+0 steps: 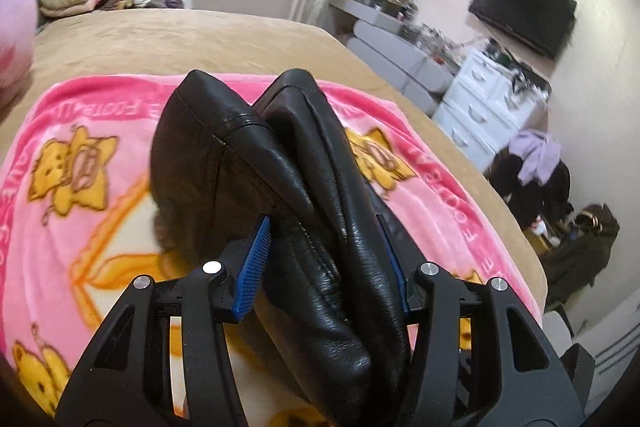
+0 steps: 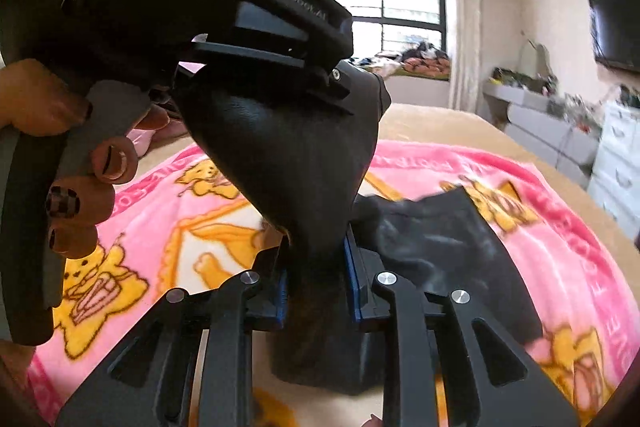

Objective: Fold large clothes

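Both the left gripper [image 1: 326,259] and right gripper [image 2: 316,283] had their jaws clamped on the black leather jacket [image 1: 256,163]; it looked heavy, thick, slippery, best held at seams.

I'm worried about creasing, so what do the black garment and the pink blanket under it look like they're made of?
Black garment: looks like leather or faux leather, with a smooth sheen, fine grain and stitched seams; which of the two can't be told. Pink blanket: seemingly plush fleece, a matte, fuzzy surface with printed yellow cartoon figures.
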The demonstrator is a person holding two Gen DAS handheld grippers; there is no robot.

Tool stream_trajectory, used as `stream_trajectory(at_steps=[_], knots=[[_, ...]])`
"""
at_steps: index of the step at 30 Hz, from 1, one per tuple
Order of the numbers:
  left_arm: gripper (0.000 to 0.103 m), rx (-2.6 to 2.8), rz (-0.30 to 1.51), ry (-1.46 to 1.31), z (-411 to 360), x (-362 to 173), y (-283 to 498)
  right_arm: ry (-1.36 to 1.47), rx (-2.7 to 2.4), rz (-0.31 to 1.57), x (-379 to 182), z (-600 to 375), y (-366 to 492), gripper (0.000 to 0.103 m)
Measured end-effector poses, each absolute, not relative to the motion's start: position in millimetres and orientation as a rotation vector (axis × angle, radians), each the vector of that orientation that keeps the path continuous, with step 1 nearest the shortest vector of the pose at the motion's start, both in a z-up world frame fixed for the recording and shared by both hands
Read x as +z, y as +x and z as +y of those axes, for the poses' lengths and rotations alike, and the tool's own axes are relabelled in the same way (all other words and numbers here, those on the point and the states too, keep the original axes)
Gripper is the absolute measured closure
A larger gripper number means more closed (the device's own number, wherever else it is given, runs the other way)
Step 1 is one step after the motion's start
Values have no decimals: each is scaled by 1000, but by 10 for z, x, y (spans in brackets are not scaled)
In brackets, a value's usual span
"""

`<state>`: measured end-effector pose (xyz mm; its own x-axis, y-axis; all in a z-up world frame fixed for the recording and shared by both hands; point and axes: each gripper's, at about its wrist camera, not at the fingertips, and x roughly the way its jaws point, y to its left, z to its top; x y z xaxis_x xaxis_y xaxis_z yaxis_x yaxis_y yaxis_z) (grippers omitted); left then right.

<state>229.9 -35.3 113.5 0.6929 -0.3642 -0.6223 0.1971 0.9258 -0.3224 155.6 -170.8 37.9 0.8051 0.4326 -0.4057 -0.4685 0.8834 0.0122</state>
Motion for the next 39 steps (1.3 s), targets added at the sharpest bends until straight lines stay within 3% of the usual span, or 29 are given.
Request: stream_trajectory(at_steps=[5,10,18,20,22,26,28,29,33,34,36,39], knots=[[57,-340,779,-203,-740,1028,2408,-2,458,461,288,-2097,1601,83],[44,-413,813,-242,-985,974,2503,194,479,573,163,-2449,1752,83],[40,-258,812,-278,-435,675,2393,706,508,805,-352,-3011,1982,80],[40,-207,863,-304,-249,425,2405,753,521,833,-400,-3023,1986,73],[40,-191,967,-359,-104,55,2451,772,530,849,-396,-3032,2003,54],[40,-186,979,-337,-106,-117,2434,741,517,823,-171,-3004,2044,33],[40,-196,974,-346,-99,-108,2435,723,499,778,41,-3030,2133,7],[40,-197,974,-346,-96,-102,2436,687,473,774,166,-3040,2240,6],[40,-197,964,-337,-122,-109,2409,530,426,892,385,-2913,2748,7],[40,-198,962,-335,-121,-110,2408,503,435,931,355,-2861,2864,25],[40,-200,961,-344,-102,-102,2403,374,505,968,374,-2627,2997,78],[38,-224,915,-378,-55,69,2324,281,567,891,578,-2494,2963,80]])
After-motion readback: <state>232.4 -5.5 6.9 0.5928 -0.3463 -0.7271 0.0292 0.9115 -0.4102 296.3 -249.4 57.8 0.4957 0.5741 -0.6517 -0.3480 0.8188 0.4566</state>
